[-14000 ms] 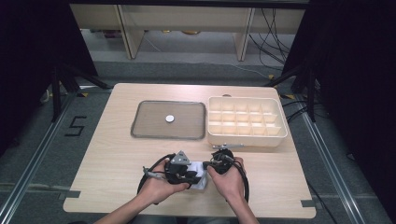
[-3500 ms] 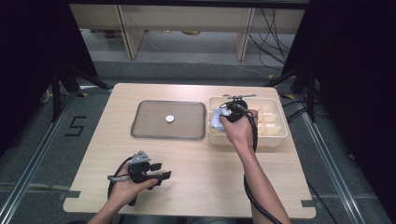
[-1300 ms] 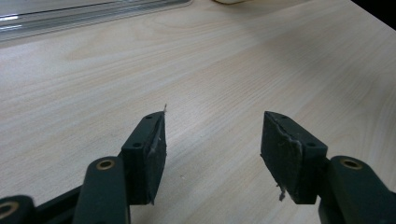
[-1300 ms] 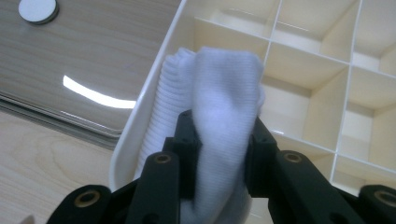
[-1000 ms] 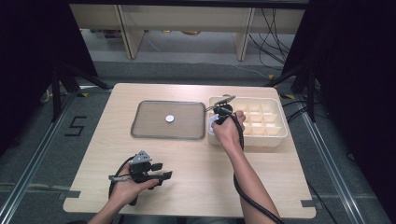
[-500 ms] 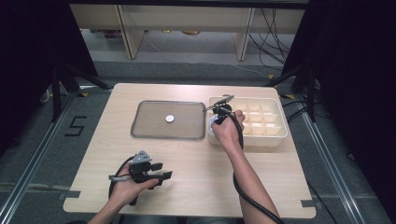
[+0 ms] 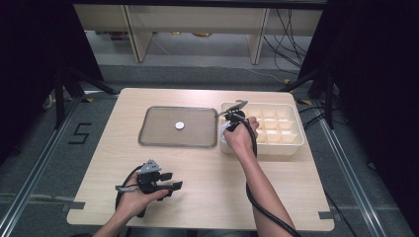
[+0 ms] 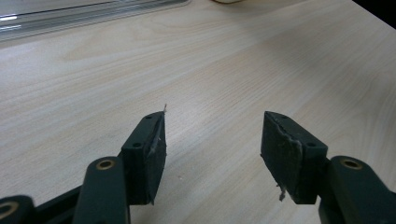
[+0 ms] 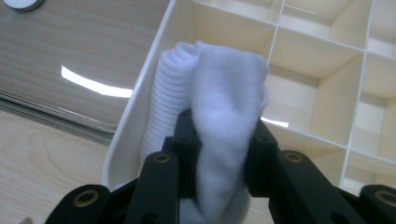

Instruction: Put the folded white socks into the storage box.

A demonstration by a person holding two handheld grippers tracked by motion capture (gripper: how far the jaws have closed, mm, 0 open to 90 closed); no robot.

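Note:
A rolled white sock (image 9: 219, 93) sits upright in the near-left compartment of the cream divided box (image 9: 135, 121), against its left wall. My right gripper (image 9: 222, 135) is shut on it, a pad pressing each side. In the high view the right gripper (image 7: 228, 129) hangs over the near-left corner of the box (image 7: 291, 143), with the sock (image 7: 226, 133) a white patch under the hand. My left gripper (image 7: 170, 187) lies in the left hand at the table's front left. The left gripper (image 8: 212, 140) stands open over bare wood, with nothing between its pads.
A shallow grey tray (image 7: 148, 136) lies left of the box with a small white disc (image 7: 180, 126) in its middle. The right gripper view shows the tray (image 9: 70, 56) and disc (image 9: 21, 3) at upper left. The other box compartments look empty.
Over the last second nothing has visibly moved. A few seconds earlier the right gripper held the sock farther back over the box; it now sits at the near-left corner.

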